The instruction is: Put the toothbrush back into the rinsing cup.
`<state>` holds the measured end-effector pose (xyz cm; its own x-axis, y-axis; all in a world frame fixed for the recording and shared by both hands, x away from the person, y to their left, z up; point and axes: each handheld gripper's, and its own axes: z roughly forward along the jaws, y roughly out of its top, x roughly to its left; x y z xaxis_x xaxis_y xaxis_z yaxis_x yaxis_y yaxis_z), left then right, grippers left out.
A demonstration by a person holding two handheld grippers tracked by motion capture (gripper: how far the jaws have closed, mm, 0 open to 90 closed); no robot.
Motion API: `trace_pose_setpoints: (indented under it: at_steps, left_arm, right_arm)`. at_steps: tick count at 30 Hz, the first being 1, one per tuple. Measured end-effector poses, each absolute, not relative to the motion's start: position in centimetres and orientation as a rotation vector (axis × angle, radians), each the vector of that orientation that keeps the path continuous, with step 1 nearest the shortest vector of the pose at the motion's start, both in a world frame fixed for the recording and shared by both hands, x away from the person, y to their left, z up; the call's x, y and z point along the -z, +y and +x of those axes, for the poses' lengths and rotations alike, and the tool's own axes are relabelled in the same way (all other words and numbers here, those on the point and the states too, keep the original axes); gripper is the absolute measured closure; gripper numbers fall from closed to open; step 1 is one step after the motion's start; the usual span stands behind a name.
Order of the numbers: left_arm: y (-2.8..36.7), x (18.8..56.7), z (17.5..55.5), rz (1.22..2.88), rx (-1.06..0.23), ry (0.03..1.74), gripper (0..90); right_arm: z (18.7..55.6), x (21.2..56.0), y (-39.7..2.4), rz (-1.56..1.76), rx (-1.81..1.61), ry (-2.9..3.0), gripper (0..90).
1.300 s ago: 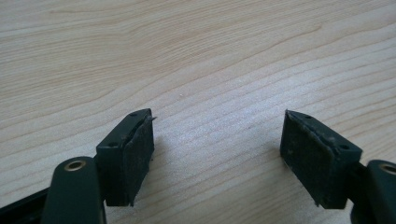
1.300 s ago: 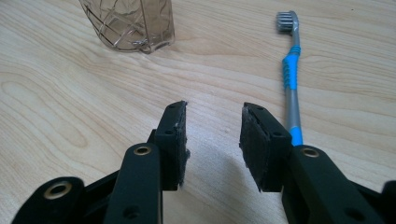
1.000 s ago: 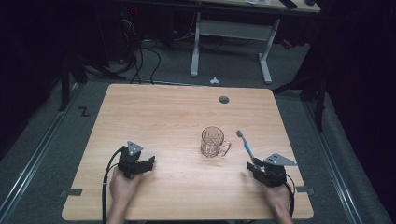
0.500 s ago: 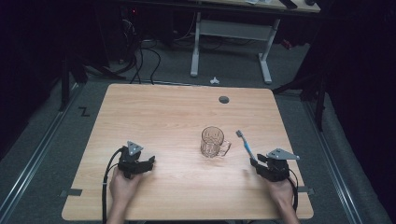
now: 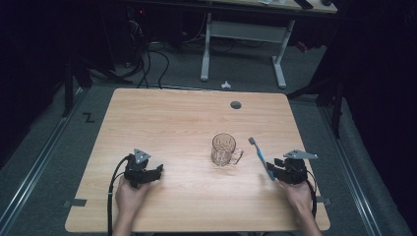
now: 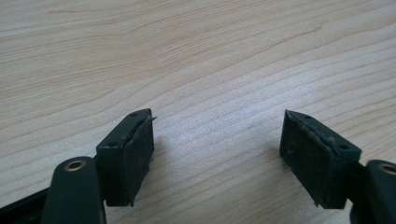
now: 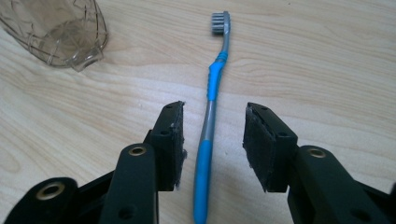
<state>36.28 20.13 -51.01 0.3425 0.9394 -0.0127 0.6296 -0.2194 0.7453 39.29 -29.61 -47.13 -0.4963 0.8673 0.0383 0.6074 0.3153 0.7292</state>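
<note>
A blue and grey toothbrush [image 5: 259, 153] lies flat on the wooden table [image 5: 172, 118], bristles pointing away from me, just right of a clear glass mug [image 5: 224, 150]. My right gripper [image 5: 271, 170] rests low at the toothbrush's near end. In the right gripper view the handle [image 7: 212, 88] runs between the two pads [image 7: 173, 140], which stand apart from it; the jaws have just been opening. The mug [image 7: 56, 32] shows at the upper left there. My left gripper [image 5: 158, 171] sits on the table's left side, open [image 6: 217, 154] over bare wood.
A round cable hole [image 5: 236, 104] sits near the table's far edge. Beyond it stands a white desk frame [image 5: 243, 34] with cables on the dark floor. Bare wood stretches between the left gripper and the mug.
My right gripper has slid a little to the right, toward the table's edge, and its jaws stand wider. The toothbrush, the mug and the left gripper have not moved.
</note>
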Motion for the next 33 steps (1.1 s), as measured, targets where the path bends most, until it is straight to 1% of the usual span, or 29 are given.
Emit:
trace_pose_setpoints:
  at_steps: [18,33]
  left_arm:
    - [20.1,51.0,36.3,1.943,-0.597,1.369,26.5]
    - [20.1,51.0,36.3,1.944,-0.597,1.369,26.3]
  right_arm:
    - [43.2,45.2,-27.8,1.312,-0.814,2.365,60.9]
    - [46.5,44.7,-26.3,1.371,-0.645,2.473,62.2]
